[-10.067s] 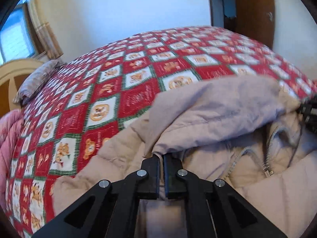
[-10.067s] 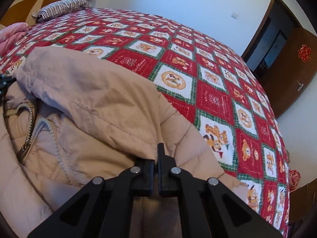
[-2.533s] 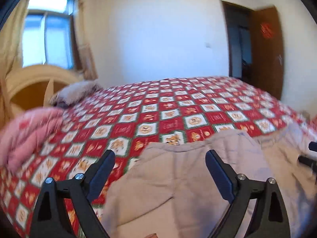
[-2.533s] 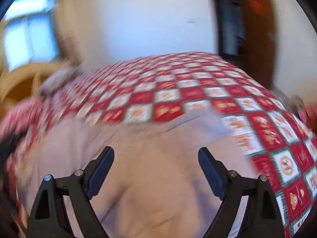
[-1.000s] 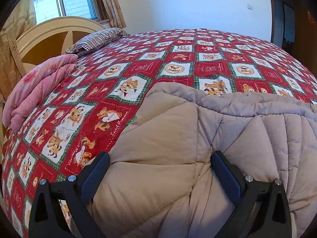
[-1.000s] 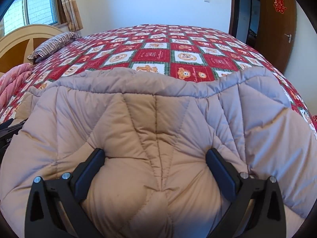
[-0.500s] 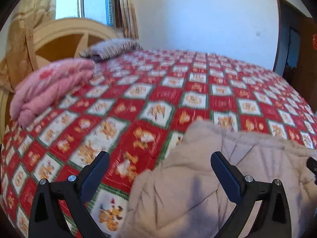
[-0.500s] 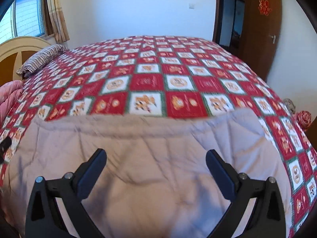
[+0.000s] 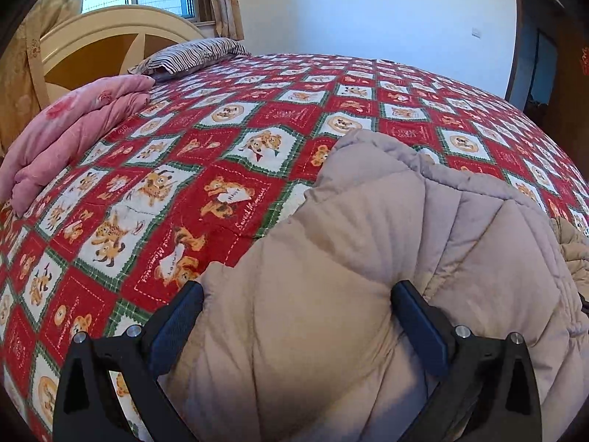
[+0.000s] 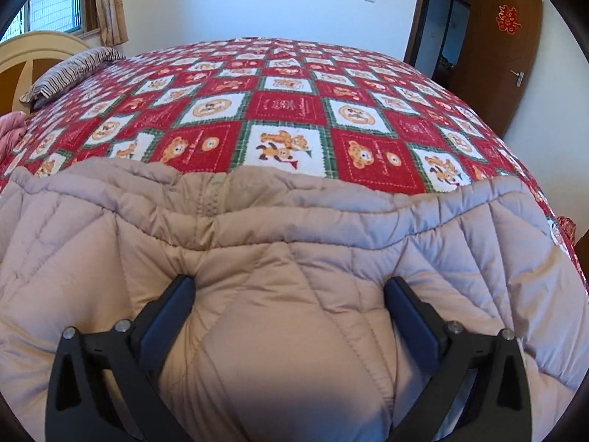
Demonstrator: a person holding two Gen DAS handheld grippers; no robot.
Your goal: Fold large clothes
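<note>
A beige quilted puffer jacket (image 9: 368,258) lies folded on the red patchwork bedspread (image 9: 221,147), near the bed's front edge. My left gripper (image 9: 298,294) is open, its fingers pressed down into the jacket's left part with padding bulging between them. In the right wrist view the jacket (image 10: 294,239) fills the lower half, its hem edge running across. My right gripper (image 10: 289,289) is open too, its fingers sunk into the jacket's middle, fabric bulging between them.
A folded pink quilt (image 9: 70,129) and a striped pillow (image 9: 191,53) lie at the headboard (image 9: 110,37) end on the left. A brown door (image 10: 500,55) stands open at the right. The bedspread (image 10: 287,110) stretches beyond the jacket.
Both grippers, shut on the jacket ten seconds ago, opened. Half a second ago they were lifted above it; now both have come down and press into the padding.
</note>
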